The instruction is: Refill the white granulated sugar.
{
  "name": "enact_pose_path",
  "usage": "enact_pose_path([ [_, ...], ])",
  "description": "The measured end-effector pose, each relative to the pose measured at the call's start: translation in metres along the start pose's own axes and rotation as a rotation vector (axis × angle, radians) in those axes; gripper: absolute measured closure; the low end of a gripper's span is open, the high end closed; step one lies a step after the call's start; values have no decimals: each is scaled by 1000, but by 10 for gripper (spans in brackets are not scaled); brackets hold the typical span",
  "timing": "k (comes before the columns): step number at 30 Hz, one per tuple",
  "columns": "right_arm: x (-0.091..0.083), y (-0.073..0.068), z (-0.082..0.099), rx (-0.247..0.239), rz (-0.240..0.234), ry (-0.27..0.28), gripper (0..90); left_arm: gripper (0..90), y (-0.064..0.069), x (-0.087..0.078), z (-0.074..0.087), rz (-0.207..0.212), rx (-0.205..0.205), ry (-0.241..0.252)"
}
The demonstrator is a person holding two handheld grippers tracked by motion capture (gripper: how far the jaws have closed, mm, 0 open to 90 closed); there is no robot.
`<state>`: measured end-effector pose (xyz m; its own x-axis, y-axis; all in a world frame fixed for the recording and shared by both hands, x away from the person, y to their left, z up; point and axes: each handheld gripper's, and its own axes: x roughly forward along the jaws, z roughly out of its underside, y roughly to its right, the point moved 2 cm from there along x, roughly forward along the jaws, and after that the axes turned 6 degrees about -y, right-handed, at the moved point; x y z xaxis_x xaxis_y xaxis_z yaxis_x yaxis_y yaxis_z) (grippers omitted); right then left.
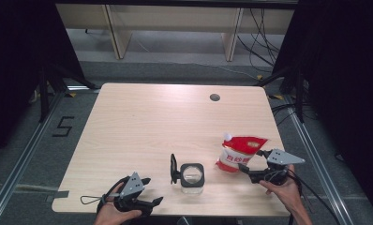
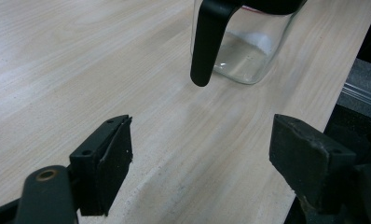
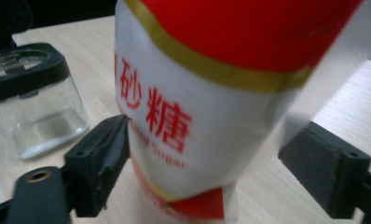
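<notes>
so, right gripper: jaws spread on either side of the sugar bag, not yet pinching; likely lining up a grasp.
left gripper: spread, holding nothing, low in the frame, aimed at the jar's handle, probably to steady it.
sugar bag: standing, lower right of the high view.
jar: lower centre, lid flipped open, ready for filling.
table: bare wood elsewhere.

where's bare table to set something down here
The far half of the table, from the glass jar back to the round cable hole, is bare, as is the left side. It is crowded along the near edge: left tool, jar, sugar bag, right tool.
</notes>
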<state>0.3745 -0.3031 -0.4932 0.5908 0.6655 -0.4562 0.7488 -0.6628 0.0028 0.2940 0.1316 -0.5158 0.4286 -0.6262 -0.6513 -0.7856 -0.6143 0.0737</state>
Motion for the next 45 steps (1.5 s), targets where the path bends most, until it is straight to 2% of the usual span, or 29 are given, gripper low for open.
enact_pose_path([
  [2,4,0,-1,18,-21,-4,189,207,-1,-1,0,-5,18,-10],
  [3,6,-1,-2,19,-48,-16,208,207,2,1,0,6,-11,19],
  [5,8,0,-3,-14,-57,-4,231,207,-1,-1,0,-7,16,-5],
  [9,9,-3,-6,25,-57,-14,230,207,1,0,0,5,0,9],
  [10,8,-4,-7,35,-48,-28,232,207,1,0,0,4,-3,7],
  [11,10,-4,-7,10,-38,-10,233,207,-1,-1,0,-8,21,-7],
  [12,9,-4,-8,12,-30,-14,235,207,-1,-1,0,-9,16,-10],
  [14,8,-8,-8,61,-41,-34,237,207,0,-1,0,-1,3,5],
  [16,8,-9,-9,65,-28,-33,243,207,-1,-1,-1,-2,21,5],
  [17,7,-13,-9,106,-30,-48,247,207,-1,-1,-1,-2,21,5],
  [18,7,-13,-11,91,-6,-49,257,207,-1,-1,-1,-3,22,5],
  [19,7,-13,-11,91,-6,-49,257,207,-3,-2,0,-14,44,-17],
  [20,6,-15,-11,106,-9,-45,265,207,-2,-2,0,-13,12,-2],
  [23,4,-18,-13,107,19,-41,293,207,-2,-2,0,-18,13,-8],
  [24,2,-22,-13,152,14,-66,303,207,-2,-2,1,-18,11,-7],
  [25,4,-21,-14,131,26,-45,311,207,-2,-2,1,-11,12,-6],
  [26,2,-24,-15,138,38,-38,323,206,-2,-2,1,-14,6,-4],
  [27,2,-24,-15,138,38,-38,323,206,0,-1,0,-3,-20,20],
  [28,1,-25,-14,158,39,-51,326,207,0,-1,1,-6,-13,12],
  [29,2,-27,-15,153,42,-22,333,207,-2,-2,1,-16,3,-5],
  [30,2,-27,-15,153,42,-22,333,207,-3,-2,1,-12,13,-6],
  [31,1,-26,-15,135,69,-27,335,207,-1,-2,0,-6,-6,10],
  [34,1,-30,-15,183,70,-20,351,207,-2,-2,1,-16,3,-2],
  [36,-1,-32,-16,175,90,-28,363,206,-1,-2,1,-5,-4,9],
  [37,-1,-34,-16,217,68,-24,369,206,-1,-1,0,-5,-8,17],
  [38,-1,-35,-16,227,78,-36,375,206,-2,-2,1,-7,8,2],
  [40,-3,-41,-16,267,80,-49,383,205,-1,-1,0,-2,1,20],
  [41,-3,-41,-16,253,97,-39,384,206,0,-2,0,-3,-21,13],
  [45,-3,-46,-18,267,118,-36,394,205,0,-2,1,-2,-20,13],
])
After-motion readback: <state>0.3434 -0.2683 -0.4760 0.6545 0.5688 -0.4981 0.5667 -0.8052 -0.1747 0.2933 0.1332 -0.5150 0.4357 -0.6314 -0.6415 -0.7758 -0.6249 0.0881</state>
